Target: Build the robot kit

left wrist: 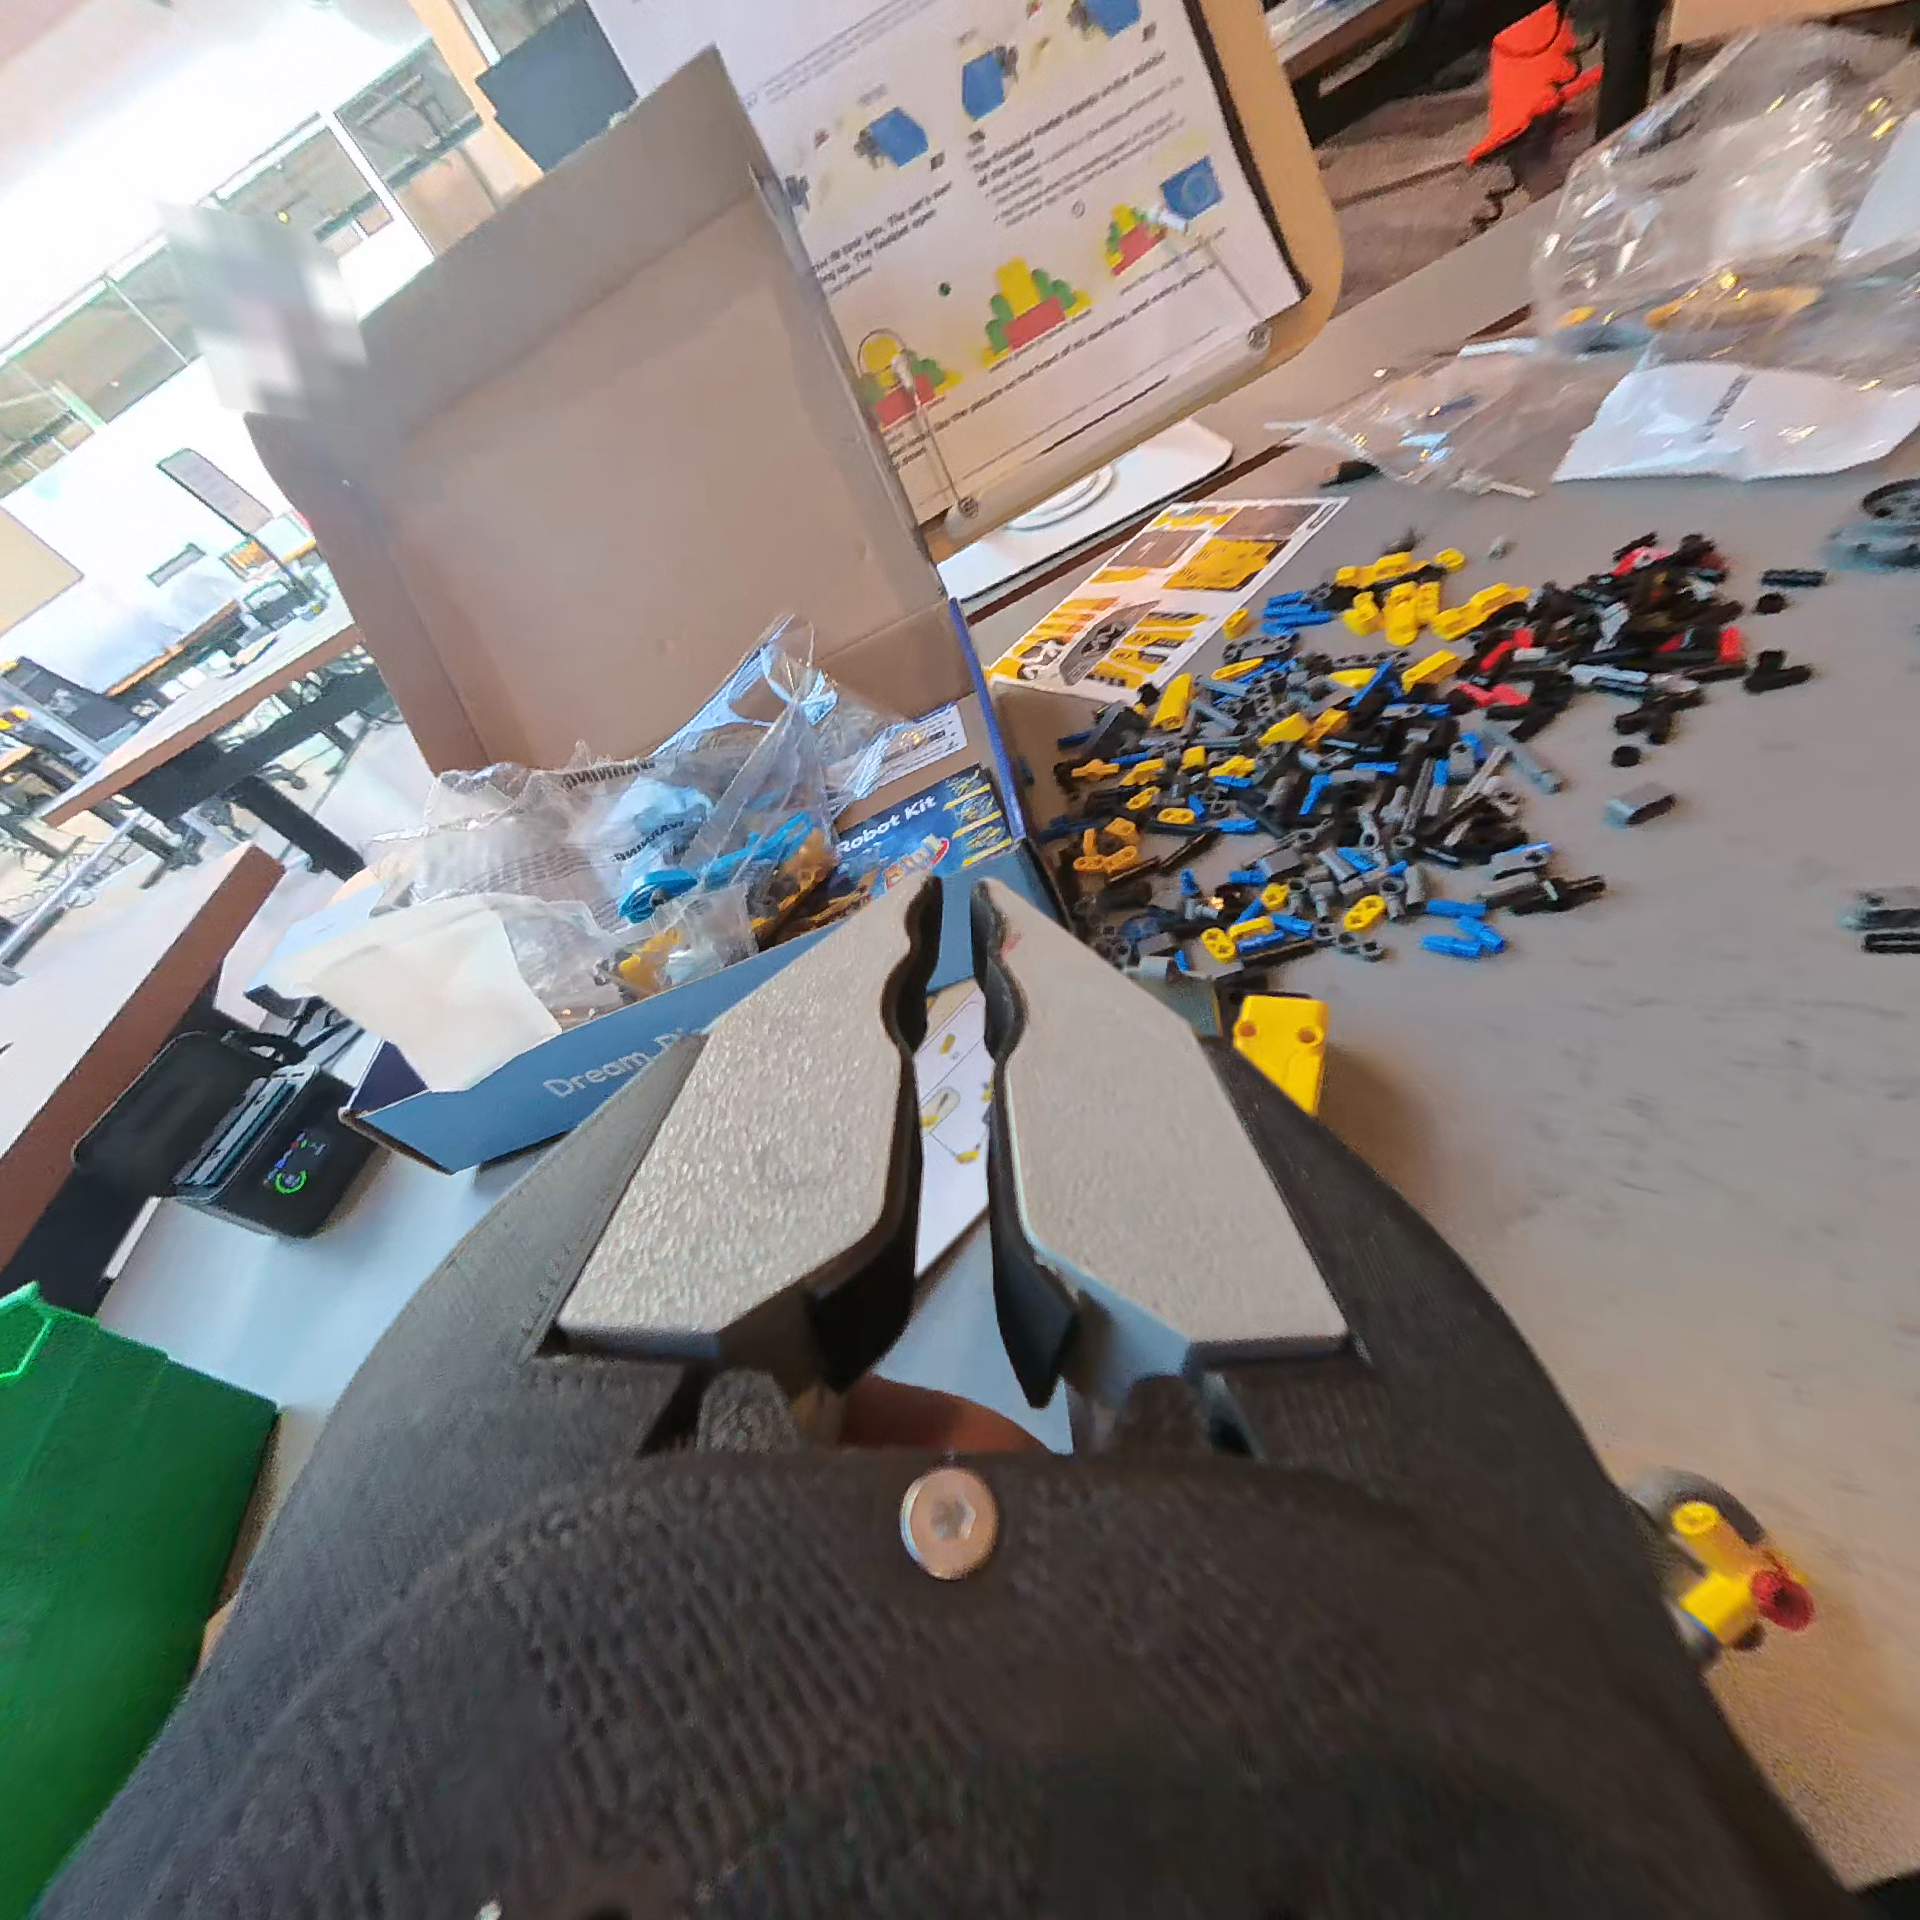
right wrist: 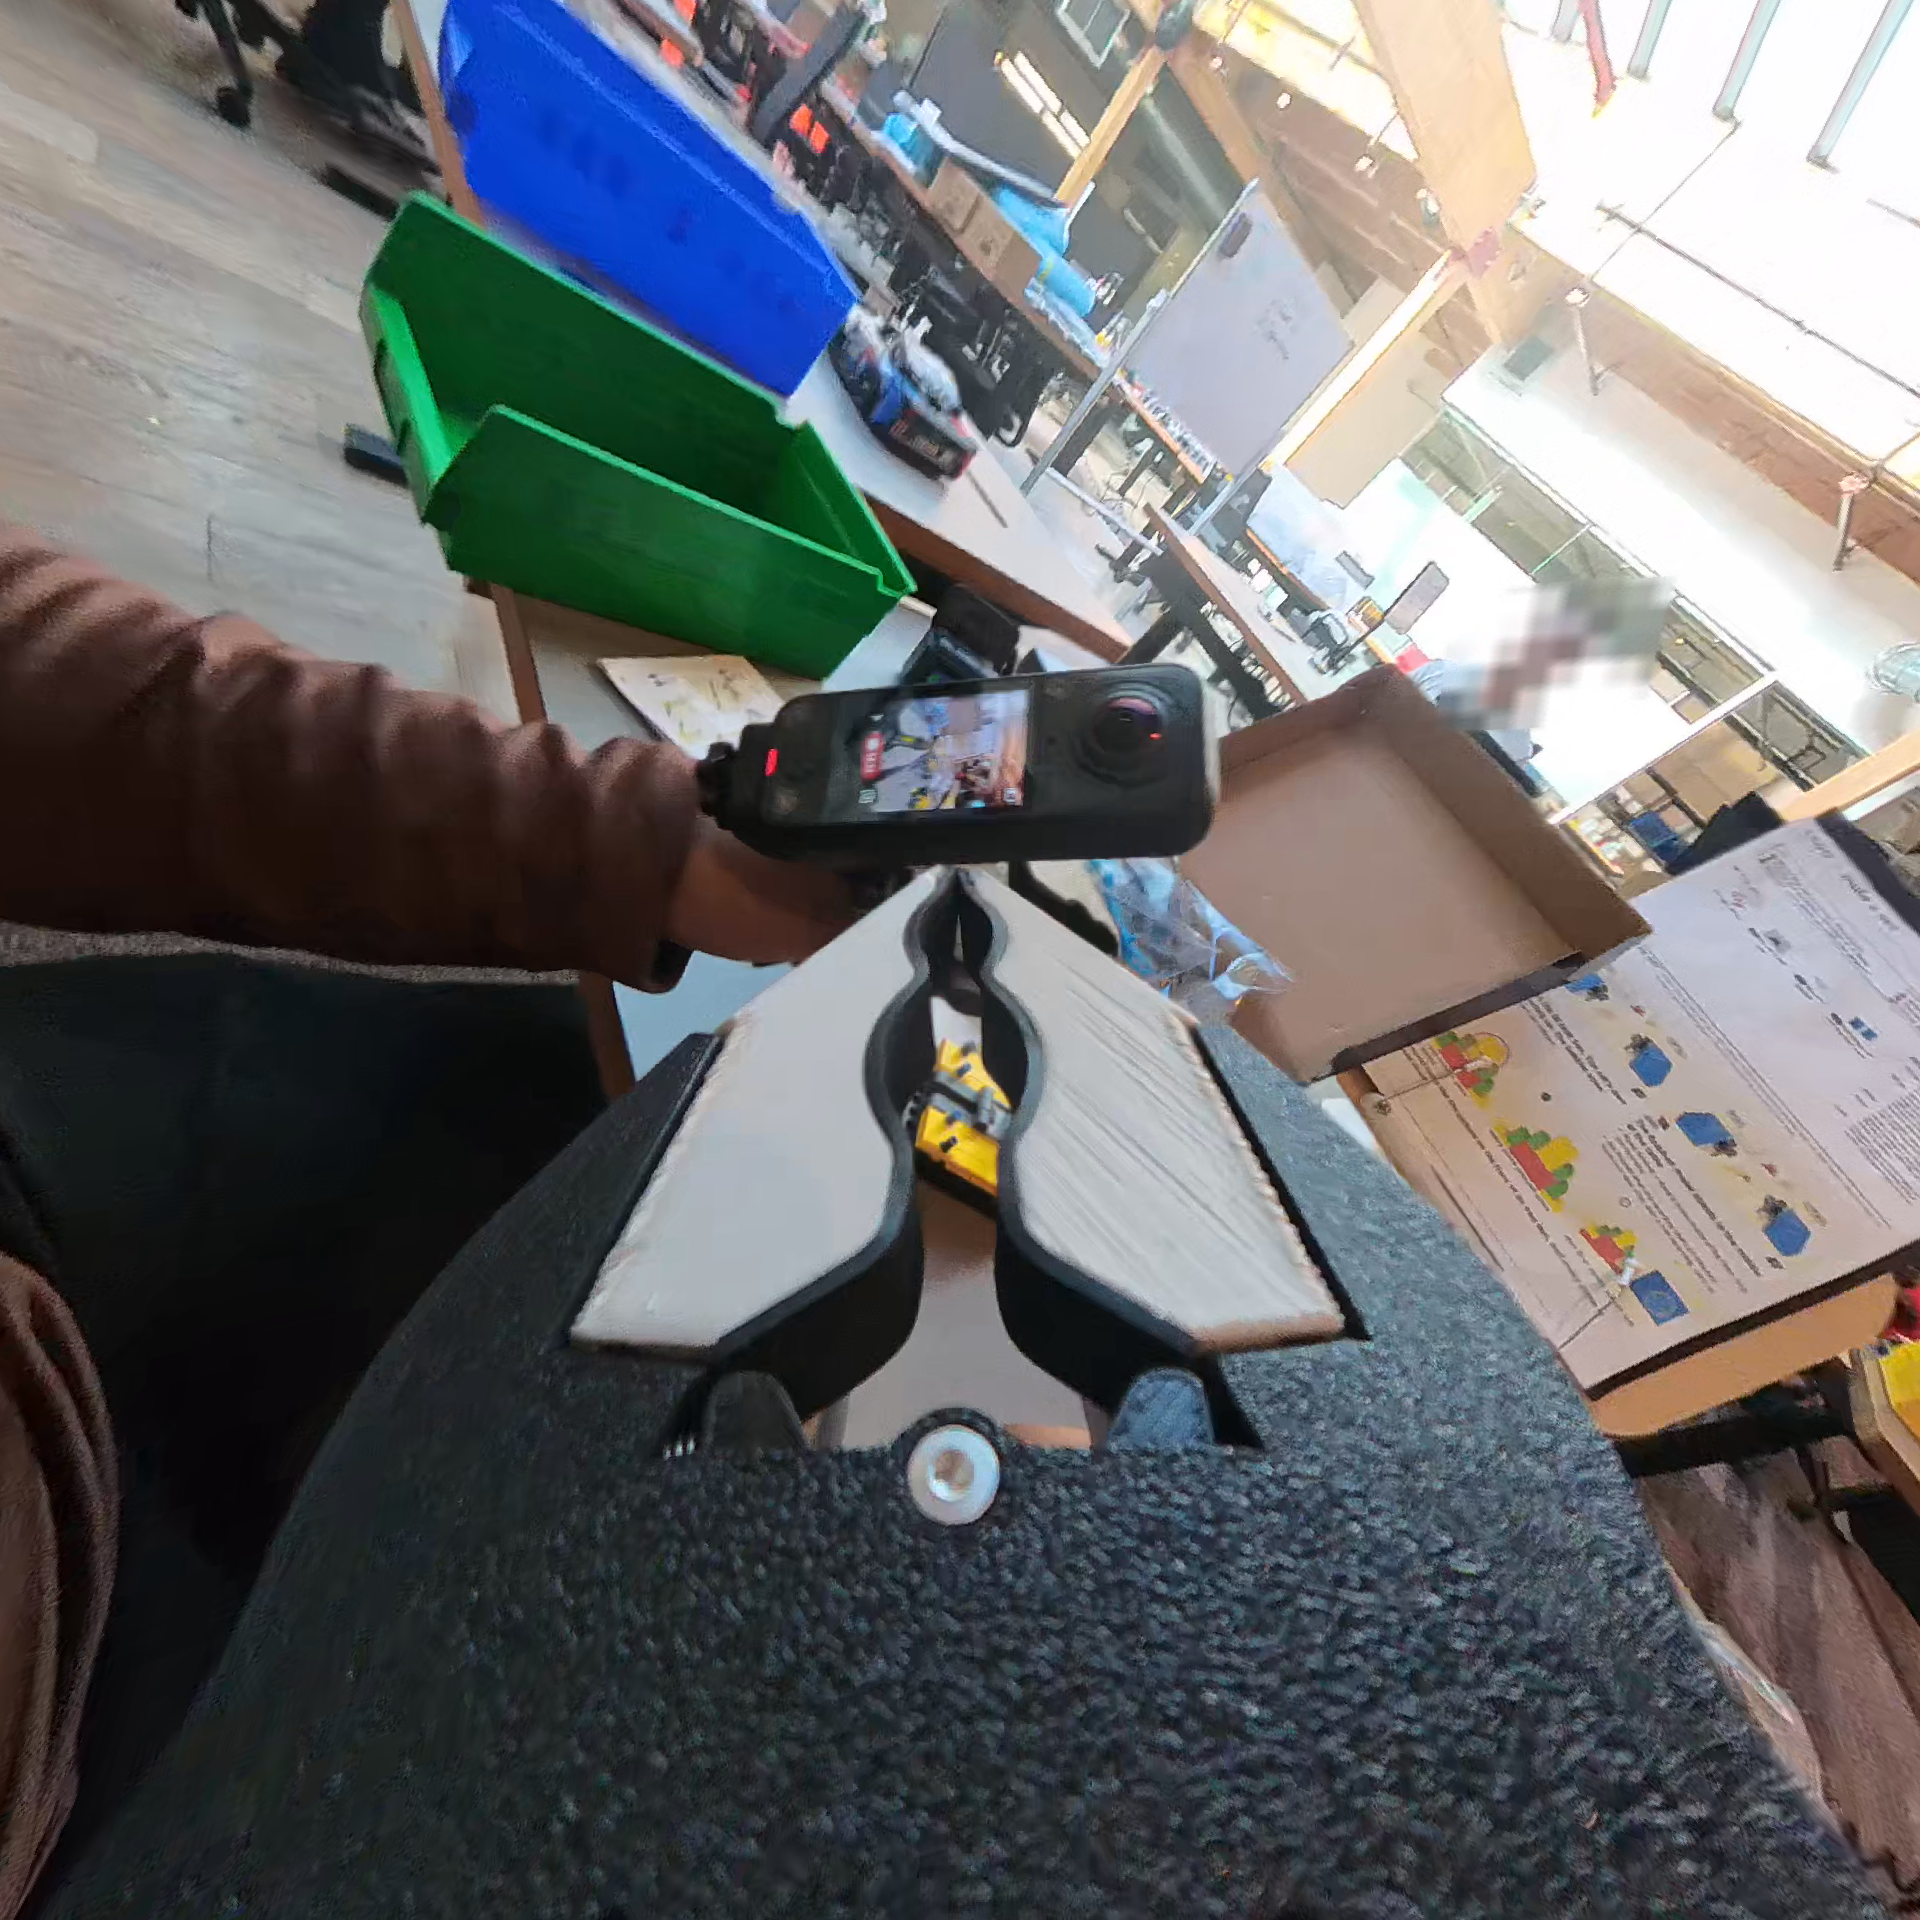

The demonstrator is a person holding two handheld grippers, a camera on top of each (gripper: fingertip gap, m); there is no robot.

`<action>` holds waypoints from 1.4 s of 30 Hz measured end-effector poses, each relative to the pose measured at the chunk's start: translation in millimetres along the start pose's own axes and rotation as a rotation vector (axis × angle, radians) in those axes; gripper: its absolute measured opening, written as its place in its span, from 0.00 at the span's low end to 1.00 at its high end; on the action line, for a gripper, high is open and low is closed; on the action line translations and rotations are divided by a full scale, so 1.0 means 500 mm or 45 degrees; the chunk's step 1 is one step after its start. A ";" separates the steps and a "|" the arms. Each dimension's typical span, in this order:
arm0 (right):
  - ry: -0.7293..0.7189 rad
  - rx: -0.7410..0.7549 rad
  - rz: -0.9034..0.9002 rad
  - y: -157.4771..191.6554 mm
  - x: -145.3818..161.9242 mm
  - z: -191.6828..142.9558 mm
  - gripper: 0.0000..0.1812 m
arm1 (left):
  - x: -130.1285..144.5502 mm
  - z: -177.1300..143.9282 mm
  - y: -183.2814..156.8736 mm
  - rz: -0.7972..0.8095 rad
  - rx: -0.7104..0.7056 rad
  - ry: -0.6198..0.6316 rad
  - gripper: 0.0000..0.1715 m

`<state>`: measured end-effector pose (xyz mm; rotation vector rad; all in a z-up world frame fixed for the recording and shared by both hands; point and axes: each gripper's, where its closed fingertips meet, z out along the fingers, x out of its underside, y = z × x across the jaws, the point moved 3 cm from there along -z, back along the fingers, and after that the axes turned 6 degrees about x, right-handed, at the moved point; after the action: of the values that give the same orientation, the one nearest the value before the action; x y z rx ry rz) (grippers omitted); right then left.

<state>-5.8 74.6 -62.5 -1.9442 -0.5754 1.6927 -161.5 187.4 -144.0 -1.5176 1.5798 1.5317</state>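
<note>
The left gripper (left wrist: 956,909) hangs with its 2 grey fingers nearly closed and nothing between them, its tips over the near corner of the open blue cardboard kit box (left wrist: 499,1091) stuffed with clear parts bags (left wrist: 665,831), just beside a yellow block (left wrist: 1283,1039) and the spread pile of small building pieces (left wrist: 1382,769). The right gripper (right wrist: 956,894) points at the camera (right wrist: 987,764) of the other gripper, its pale fingers almost together at the tips, and whether they grip the yellow piece (right wrist: 961,1127) seen through their gap cannot be told.

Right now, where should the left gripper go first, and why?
Probably open the left gripper and swing slightly right toward the yellow block: its jaws look nearly shut and empty, and that block lies closest.
</note>
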 end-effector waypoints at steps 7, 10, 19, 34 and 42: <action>0.080 -0.086 -0.092 0.066 0.018 0.044 0.00 | 0.016 0.011 -0.016 0.025 0.014 0.036 0.03; 0.075 -0.119 -0.088 0.082 0.010 0.060 0.00 | 0.022 0.012 -0.018 0.033 0.013 0.051 0.04; 0.098 -0.139 -0.116 0.097 0.023 0.093 0.00 | 0.033 0.018 -0.025 0.050 0.009 0.070 0.06; 0.127 -0.102 -0.124 0.076 0.041 0.088 0.00 | 0.043 0.024 -0.021 0.081 0.006 0.099 0.08; 0.229 0.049 0.144 -0.108 0.124 0.017 0.00 | 0.044 -0.027 0.032 0.075 0.308 0.150 0.32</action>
<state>-5.2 155.6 -78.3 -2.1084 -0.3695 1.5606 -177.2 163.3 -153.7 -1.4586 1.8180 1.2472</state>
